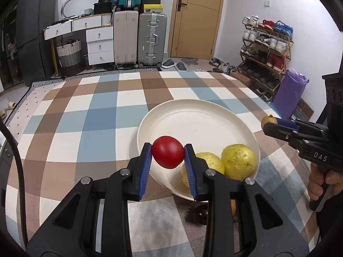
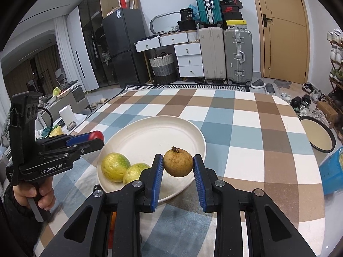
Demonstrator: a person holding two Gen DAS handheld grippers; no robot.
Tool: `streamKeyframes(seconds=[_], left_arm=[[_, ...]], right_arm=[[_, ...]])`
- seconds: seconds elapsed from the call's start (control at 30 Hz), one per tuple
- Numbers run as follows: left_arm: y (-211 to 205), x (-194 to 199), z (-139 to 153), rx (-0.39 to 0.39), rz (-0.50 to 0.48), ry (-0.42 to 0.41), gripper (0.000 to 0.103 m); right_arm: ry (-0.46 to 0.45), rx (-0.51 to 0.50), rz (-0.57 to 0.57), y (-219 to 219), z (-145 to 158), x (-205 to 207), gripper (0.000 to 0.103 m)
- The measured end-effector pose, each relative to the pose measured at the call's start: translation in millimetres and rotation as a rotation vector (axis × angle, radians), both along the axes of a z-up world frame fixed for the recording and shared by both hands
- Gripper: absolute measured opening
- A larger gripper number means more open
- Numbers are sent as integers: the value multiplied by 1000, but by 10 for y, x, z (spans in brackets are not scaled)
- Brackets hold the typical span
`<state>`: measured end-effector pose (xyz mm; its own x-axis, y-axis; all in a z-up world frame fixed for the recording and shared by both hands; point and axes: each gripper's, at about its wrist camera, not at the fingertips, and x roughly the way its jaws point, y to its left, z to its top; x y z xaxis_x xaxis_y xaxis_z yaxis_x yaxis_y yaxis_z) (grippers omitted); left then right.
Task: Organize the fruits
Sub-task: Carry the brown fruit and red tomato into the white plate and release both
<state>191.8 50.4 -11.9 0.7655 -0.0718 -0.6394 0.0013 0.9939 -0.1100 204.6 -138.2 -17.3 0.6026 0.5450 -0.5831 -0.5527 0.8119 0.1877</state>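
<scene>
Legible markings: the left gripper (image 2: 94,138) body reads "GenRobot.AI" on its side in the right wrist view; the right gripper (image 1: 271,121) body reads "DAS" in the left wrist view. A black shoebox (image 2: 230,8) on the stacked luggage carries a red Nike swoosh.

Left gripper: held level by a bare hand (image 2: 35,194) wrapped round the pistol grip, fingers on the trigger lever. Its blue-padded jaws pinch a red tomato (image 1: 168,152) from both sides, clear of the surface, above the near-left rim of the cream plate (image 1: 193,115).

Right gripper: also held level, hand (image 1: 321,182) on the grip. Its jaws pinch a brown round fruit (image 2: 178,162), stem end up, above the near-right rim of the plate.

Two yellow-green fruits (image 2: 115,167) (image 2: 135,172) lie in the plate at its near side, touching each other. The plate rests on a checked tablecloth (image 2: 246,141) of blue, brown and white squares.
</scene>
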Motion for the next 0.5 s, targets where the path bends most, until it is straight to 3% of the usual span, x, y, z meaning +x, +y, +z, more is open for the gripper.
streamKeyframes(seconds=[0.5], left_arm=[[-8,142,-207,20,-2,48,28]], right_arm=[[61,7,26,70,-228,112,29]])
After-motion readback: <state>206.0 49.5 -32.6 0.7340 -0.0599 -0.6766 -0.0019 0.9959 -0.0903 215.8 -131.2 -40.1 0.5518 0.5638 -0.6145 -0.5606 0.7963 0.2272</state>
